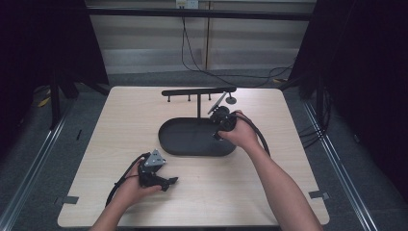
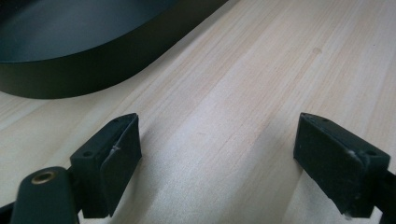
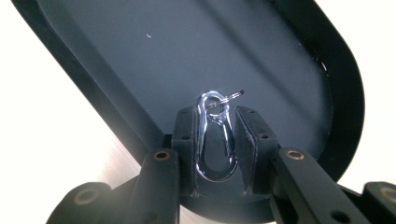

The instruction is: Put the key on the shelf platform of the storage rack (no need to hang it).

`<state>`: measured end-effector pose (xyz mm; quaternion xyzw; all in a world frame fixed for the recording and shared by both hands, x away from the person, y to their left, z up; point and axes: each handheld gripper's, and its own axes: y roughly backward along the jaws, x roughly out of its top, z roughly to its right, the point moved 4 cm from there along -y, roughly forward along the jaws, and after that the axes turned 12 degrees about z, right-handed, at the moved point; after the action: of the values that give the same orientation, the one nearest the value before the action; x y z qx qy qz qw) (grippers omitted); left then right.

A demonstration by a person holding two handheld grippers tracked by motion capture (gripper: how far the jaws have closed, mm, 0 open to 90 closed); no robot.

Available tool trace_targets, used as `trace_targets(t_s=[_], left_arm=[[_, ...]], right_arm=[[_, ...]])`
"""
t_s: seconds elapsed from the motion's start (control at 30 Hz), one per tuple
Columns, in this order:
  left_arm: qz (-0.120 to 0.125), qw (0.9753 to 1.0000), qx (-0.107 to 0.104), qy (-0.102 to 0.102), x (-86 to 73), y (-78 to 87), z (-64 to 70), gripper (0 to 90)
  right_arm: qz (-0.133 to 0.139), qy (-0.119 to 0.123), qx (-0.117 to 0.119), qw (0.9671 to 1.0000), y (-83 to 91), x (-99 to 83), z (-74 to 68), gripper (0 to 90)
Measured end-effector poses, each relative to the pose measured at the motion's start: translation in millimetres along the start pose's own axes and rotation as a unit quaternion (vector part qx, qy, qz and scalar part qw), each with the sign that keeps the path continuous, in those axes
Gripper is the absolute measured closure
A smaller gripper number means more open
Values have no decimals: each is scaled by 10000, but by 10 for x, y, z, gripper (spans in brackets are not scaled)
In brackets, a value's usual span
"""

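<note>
Left gripper (image 1: 168,182) sits lower left of centre in the high view, held low over the wooden table (image 1: 120,125) near its front edge, grey three-cornered plate on top. In the left gripper view its jaws stand wide apart, nothing between them, only pale straight-grained wood below. Pads (image 2: 109,163) are matte black rubber blocks.

Tray (image 1: 190,144) is mid-frame in the high view: black, oval, shallow, with a smooth matte floor and a raised rim. Its rim also fills the upper left of the left gripper view (image 2: 84,74).

Behind the tray stands a thin black rack (image 1: 198,91), a horizontal bar with short pegs on a post.

Right gripper (image 1: 219,134) is right of centre in the high view, over the tray's right end. In the right gripper view the jaws are nearly closed and clamp a clip (image 3: 215,140): shiny silver metal, elongated loop shape, upright between the pads, with a small ring (image 3: 224,100) through its top eye. Clip hangs above the tray floor (image 3: 187,56).
</note>
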<state>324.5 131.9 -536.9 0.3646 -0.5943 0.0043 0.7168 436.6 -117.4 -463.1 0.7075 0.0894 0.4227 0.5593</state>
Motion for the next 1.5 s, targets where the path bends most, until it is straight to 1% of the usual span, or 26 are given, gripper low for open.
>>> trace_targets(t_s=[0.07, 0.1, 0.2, 0.27, 0.4, 0.47, 0.53, 0.6, 0.67, 0.8, 0.93, 0.97, 1.07, 1.17, 1.23, 1.27, 1.5], left_arm=[[-5, 10000, -1, -5, 0, 0, -1, 147], [-4, 10000, -2, -6, 0, 0, -1, 147], [-4, 10000, -1, -4, 0, 0, -1, 147], [-6, 10000, -1, -7, 0, 1, -1, 146], [0, 10000, 0, 3, 0, 0, 0, 147], [-5, 10000, -1, -4, 0, 1, -1, 147], [-6, 10000, -2, -5, 0, 1, -1, 146], [-5, 10000, -1, -3, 0, 0, 0, 147], [1, 10000, 3, 1, 0, -1, 0, 147], [1, 10000, 2, 3, 0, 0, 0, 147], [-1, 10000, 0, 1, 0, 0, 0, 147], [1, 10000, 4, -1, 0, 0, 0, 147], [0, 10000, -1, 2, 0, 0, 0, 147], [1, 10000, 1, -1, 0, -1, 1, 146], [-1, 10000, 3, -3, 0, -1, 1, 145], [-2, 10000, 4, 0, 0, -1, 2, 145], [1, 10000, -5, 0, 0, -2, 3, 145]], right_arm=[[-4, 16, -8, 10000, -20, -6, 1, 702], [45, 20, -25, 10000, -28, -6, 1, 702], [4, 15, -12, 10000, -46, -17, -2, 701], [34, 21, -30, 10000, -61, -18, 3, 701], [21, -4, 17, 10000, -102, -31, -1, 700], [-36, 21, 33, 10000, -125, -40, -2, 699], [-9, 61, 15, 10000, -149, -42, 2, 699], [26, 34, 4, 10000, -165, -39, 4, 699], [31, 91, -15, 10000, -180, -38, 12, 699], [-22, 105, -21, 9999, -209, -45, 3, 698], [-12, 126, -21, 9999, -248, -61, 7, 696], [-12, 167, -27, 9999, -255, -66, 9, 695], [54, 131, 2, 9999, -256, -70, 4, 689], [73, 39, 32, 10000, -242, -68, -2, 654], [44, 33, 51, 10000, -235, -73, -3, 646], [32, 74, 34, 10000, -230, -77, 1, 637], [-9, 44, 32, 10000, -172, -105, 8, 584]])
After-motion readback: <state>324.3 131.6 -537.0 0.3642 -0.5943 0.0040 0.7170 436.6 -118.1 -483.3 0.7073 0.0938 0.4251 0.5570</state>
